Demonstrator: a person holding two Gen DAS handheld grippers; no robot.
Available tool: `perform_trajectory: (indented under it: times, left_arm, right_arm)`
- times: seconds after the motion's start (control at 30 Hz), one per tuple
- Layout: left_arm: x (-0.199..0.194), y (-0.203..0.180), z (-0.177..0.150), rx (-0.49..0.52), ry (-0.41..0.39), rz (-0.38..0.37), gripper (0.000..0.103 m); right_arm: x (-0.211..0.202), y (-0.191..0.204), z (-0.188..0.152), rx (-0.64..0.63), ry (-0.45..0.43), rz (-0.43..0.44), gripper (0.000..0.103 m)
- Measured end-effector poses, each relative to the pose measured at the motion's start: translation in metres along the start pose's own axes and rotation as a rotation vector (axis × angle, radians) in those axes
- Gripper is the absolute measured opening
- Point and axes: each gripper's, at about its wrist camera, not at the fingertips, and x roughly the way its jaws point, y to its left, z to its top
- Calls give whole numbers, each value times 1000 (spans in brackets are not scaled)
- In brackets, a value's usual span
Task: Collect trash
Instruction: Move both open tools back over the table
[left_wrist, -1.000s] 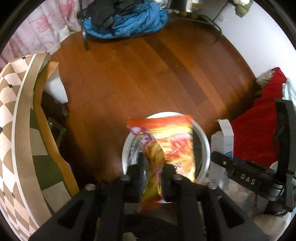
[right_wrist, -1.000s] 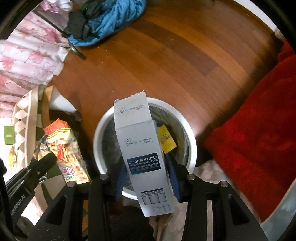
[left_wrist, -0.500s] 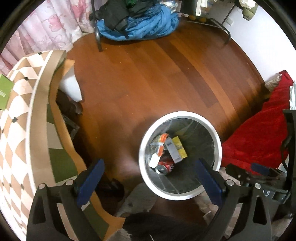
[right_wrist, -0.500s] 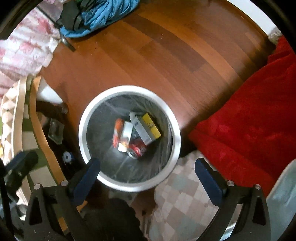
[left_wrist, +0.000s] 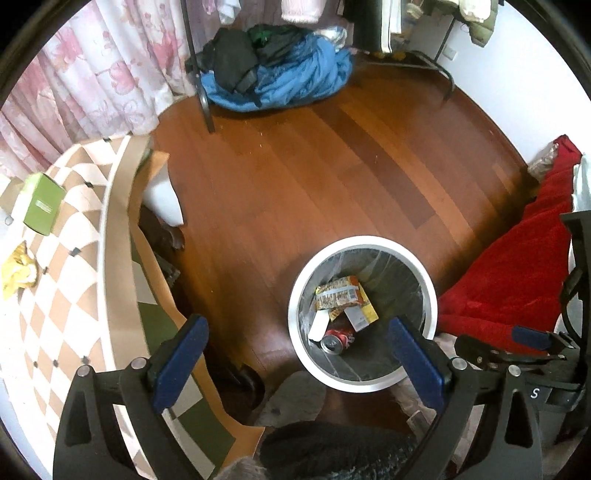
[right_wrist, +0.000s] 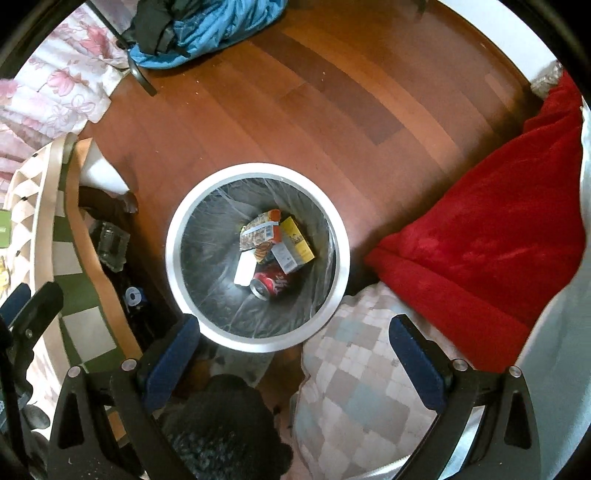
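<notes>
We hold the left gripper (left_wrist: 295, 354) spread wide and empty, right gripper (right_wrist: 295, 350) likewise agape, white-rimmed trash bin (right_wrist: 341, 258) just ahead below its fingers, snack wrapper (right_wrist: 258, 230), boxes, red soda can (right_wrist: 267, 286) inside.

I'm in a lived-in home bedroom: floral curtains (left_wrist: 92, 74), wood floor (left_wrist: 314, 177), clothes heaped under a garment rack (left_wrist: 277, 70), a red blanket (right_wrist: 480, 240).

Left hand-held gripper (left_wrist: 295, 363) and right hand-held gripper (right_wrist: 293, 360) both gape wide
</notes>
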Motion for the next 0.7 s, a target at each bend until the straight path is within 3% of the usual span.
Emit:
perform_trajectory:
  times: [0.5, 0.7]
  left_arm:
    - [-103, 18, -5, -10, -185, -17, 100]
    - [-148, 48, -9, -77, -259, 10, 100]
  right_arm:
    - [-124, 25, -37, -36, -189, 48, 103]
    - [-177, 50, -53, -71, -282, 104, 103]
